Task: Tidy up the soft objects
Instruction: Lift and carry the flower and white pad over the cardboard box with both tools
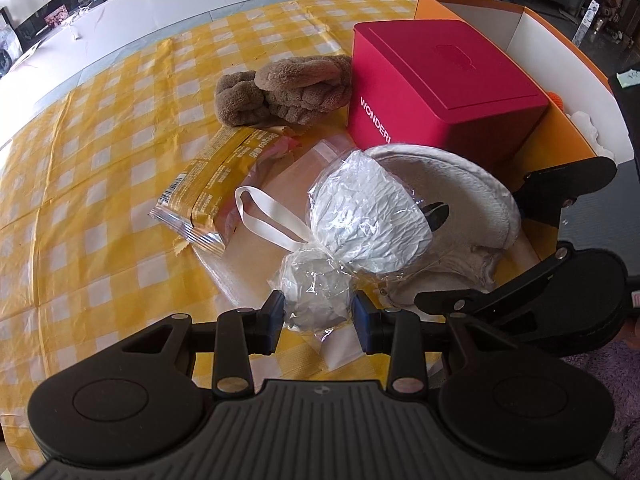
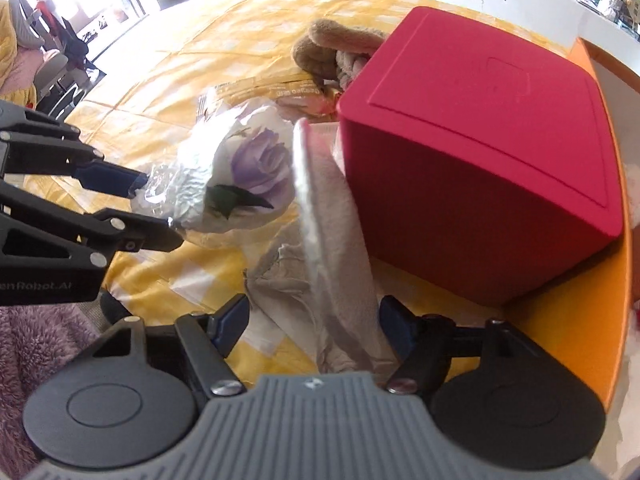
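Left hand-held gripper clenched on the plastic-wrapped bundle, pinching its lower crinkled end; in the right wrist view the bundle shows a purple rose print and sits just left of the beige plush pad; right hand-held gripper released, jaws spread, the pad's lower fold between the fingers, pads not pressing it.

Around: red box stands right behind the pad, touching or nearly so, blocks the far-right side; orange tray with white inner walls holds the box and closes off the right edge; brown plush item lies just left of the box; yellow snack packet lies near, between plush item and bundle; white strap loop runs out from under the bundle; clear flat bag lies under the lot.

Open room: yellow checked cloth on the surface is bare to the left and front-left; surface edge curves along the far side, well apart.
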`<action>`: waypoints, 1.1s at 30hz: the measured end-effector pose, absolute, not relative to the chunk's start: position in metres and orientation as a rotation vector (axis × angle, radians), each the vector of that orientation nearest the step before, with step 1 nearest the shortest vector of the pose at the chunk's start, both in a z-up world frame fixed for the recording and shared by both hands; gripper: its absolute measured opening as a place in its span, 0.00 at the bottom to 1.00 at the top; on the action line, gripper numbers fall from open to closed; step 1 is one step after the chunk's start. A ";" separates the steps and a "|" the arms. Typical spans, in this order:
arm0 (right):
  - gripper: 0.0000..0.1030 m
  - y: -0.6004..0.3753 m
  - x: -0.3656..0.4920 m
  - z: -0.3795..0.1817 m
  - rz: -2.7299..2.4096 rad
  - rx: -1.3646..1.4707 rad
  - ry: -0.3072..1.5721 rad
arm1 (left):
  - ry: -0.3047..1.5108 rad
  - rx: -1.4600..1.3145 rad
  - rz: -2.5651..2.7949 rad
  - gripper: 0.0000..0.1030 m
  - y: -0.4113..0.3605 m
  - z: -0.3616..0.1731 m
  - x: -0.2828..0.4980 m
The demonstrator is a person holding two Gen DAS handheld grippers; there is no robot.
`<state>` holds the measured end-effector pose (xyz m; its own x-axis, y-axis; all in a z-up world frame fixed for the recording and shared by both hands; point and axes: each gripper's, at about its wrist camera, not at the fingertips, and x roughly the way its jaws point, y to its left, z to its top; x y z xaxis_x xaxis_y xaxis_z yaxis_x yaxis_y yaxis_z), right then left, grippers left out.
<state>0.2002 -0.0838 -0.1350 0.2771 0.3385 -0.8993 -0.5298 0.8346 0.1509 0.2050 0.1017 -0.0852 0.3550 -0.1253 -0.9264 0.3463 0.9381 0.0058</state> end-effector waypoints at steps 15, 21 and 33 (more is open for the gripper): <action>0.11 -0.085 0.195 -0.137 0.534 -0.326 1.107 | 1.163 0.195 -0.298 0.40 0.104 -0.083 0.200; 0.11 -0.104 0.181 -0.104 0.541 -0.305 1.052 | 1.146 0.197 -0.250 0.40 0.110 -0.068 0.187; 0.11 -0.143 0.132 -0.030 0.548 -0.296 0.914 | 1.013 0.267 -0.262 0.40 0.077 -0.008 0.151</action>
<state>0.1323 -0.1428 -0.0304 0.4881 0.3209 -0.8117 -0.5647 0.8252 -0.0133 0.1506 0.0770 -0.0081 0.5038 -0.0912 -0.8590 0.3361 0.9367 0.0977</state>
